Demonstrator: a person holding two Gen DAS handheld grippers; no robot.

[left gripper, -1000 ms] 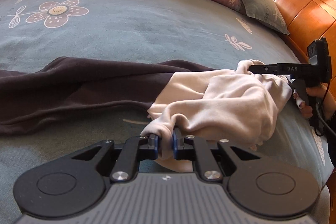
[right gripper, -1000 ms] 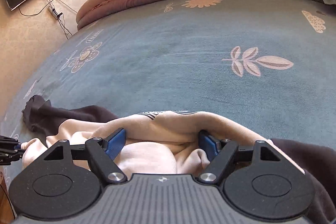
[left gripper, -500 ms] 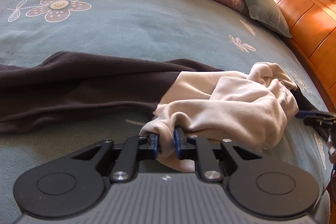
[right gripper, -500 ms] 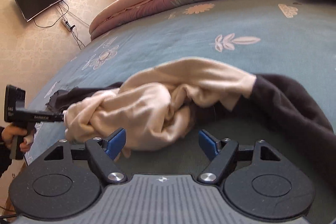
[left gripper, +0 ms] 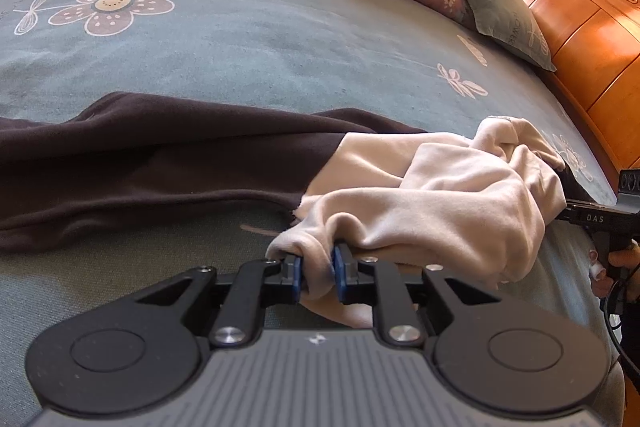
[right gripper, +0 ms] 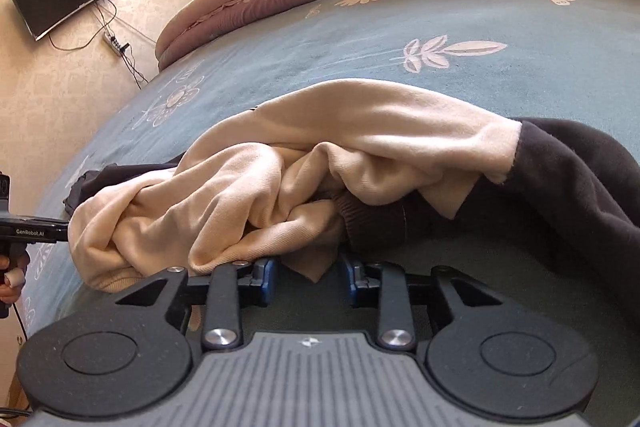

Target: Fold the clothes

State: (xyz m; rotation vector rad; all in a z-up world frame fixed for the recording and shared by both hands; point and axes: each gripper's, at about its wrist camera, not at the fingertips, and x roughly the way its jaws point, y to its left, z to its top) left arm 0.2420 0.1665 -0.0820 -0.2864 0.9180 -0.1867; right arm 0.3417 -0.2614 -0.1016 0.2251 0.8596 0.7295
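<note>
A cream, soft knit garment lies bunched in a loose heap on the blue-green flower-printed bedspread, overlapping a dark brown garment of similar soft cloth that stretches flat away to one side. The left gripper has its blue-padded jaws pinched together on a thick fold at the cream garment's near edge. The right gripper stands with its jaws parted, a small pointed flap of cream cloth lying between them; neither pad visibly presses it.

Handling, as judged from the drape: the cream cloth is light, limp and fairly thick, with no stiffness to hold a shape. It sags wherever it is unsupported, and a grip on a bunched fold may shed layers when lifted. A hem, cuff or corner gives a surer hold than the middle of the heap; the ribbed brown cuff shows one such firm edge. The two garments overlap, so lifting one may drag the other.

Hard to make out: which part of the cream garment (sleeve, hem, neck) each gripper addresses; how many layers the left jaws hold; how far the brown garment runs under the cream heap. The brown garment is cut off at the frame edge. In each view the other gripper appears only in part at the margin, with part of a hand.
</note>
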